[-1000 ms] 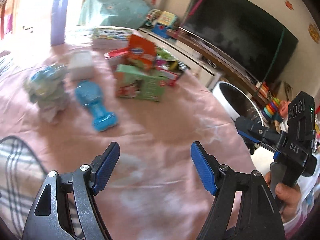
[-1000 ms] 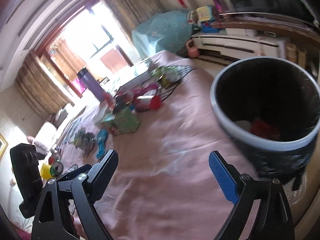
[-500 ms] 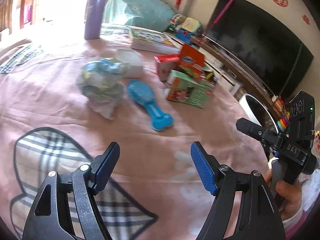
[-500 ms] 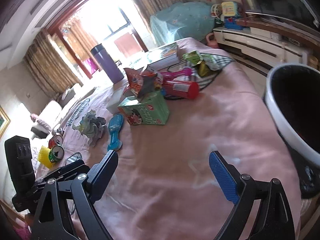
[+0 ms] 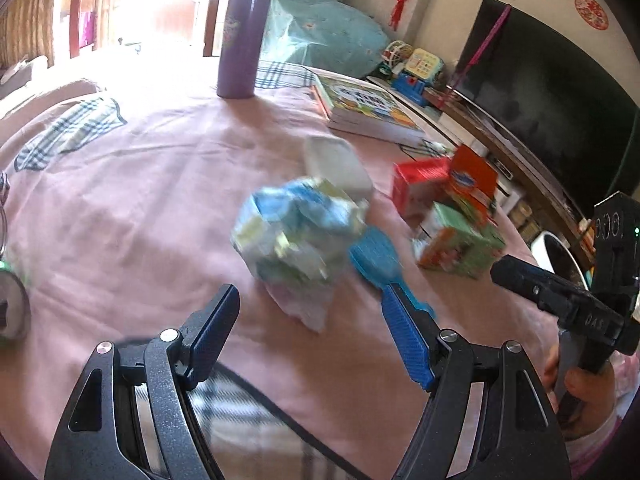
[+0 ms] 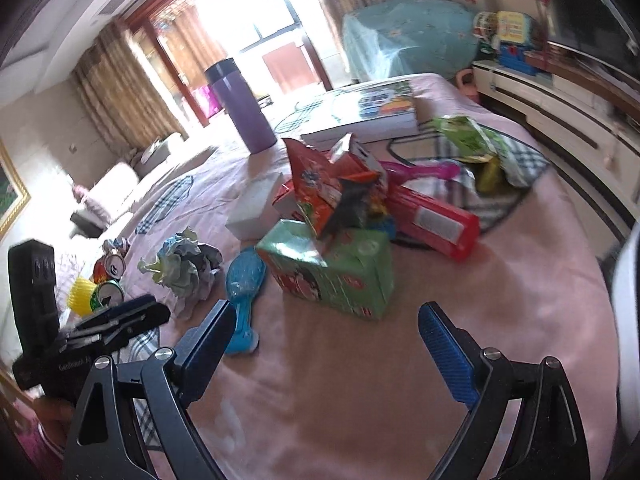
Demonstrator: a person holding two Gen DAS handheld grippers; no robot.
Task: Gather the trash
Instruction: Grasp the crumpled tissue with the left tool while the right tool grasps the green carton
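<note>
While both jaws stand wide and empty, left gripper has crumpled paper wad just ahead between fingertips, blue brush beside right fingertip; right gripper has green carton ahead between fingertips, paper wad beyond left one
</note>
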